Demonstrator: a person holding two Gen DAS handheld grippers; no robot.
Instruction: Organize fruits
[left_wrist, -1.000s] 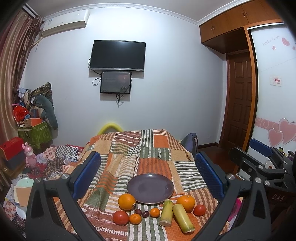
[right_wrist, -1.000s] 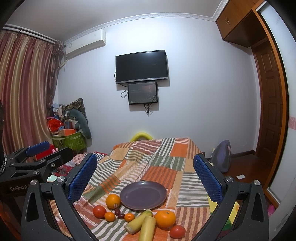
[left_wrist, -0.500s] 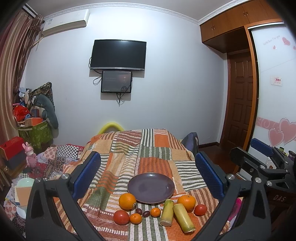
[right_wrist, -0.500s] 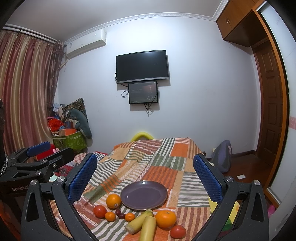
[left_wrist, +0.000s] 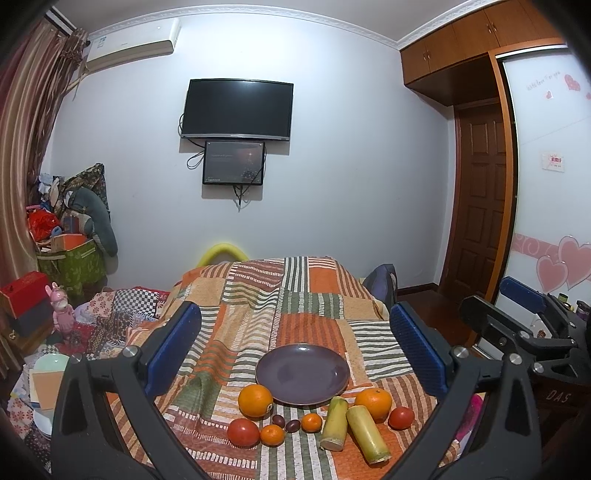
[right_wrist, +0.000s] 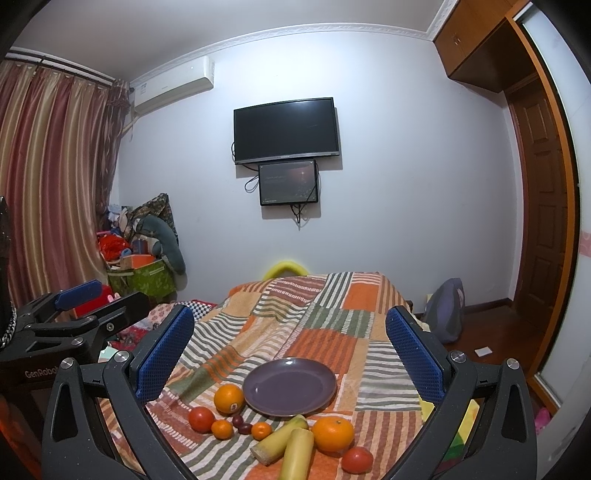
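Note:
An empty purple plate (left_wrist: 302, 373) (right_wrist: 290, 386) lies on a striped patchwork cloth (left_wrist: 295, 317). In front of it sit two oranges (left_wrist: 255, 400) (left_wrist: 373, 402), two tomatoes (left_wrist: 243, 432) (left_wrist: 401, 417), two small tangerines (left_wrist: 272, 434) (left_wrist: 312, 422), two dark plums (left_wrist: 277, 420) and two yellow-green stalk pieces (left_wrist: 368, 434) (left_wrist: 334, 422). My left gripper (left_wrist: 295, 343) stands open above and behind the fruit, holding nothing. My right gripper (right_wrist: 290, 343) is open and empty too. Each gripper shows at the other view's edge, the right one (left_wrist: 524, 314) and the left one (right_wrist: 77, 299).
A wall with a TV (left_wrist: 238, 110) and a smaller screen (left_wrist: 233, 163) stands behind the table. Boxes and bags (left_wrist: 70, 254) pile up at left, patterned bedding (left_wrist: 110, 317) lies left of the table, and a wooden door (left_wrist: 480, 206) and a backpack (right_wrist: 445, 314) are at right.
Both views have shifted very slightly; the fruit, plate and both open grippers stay as they were.

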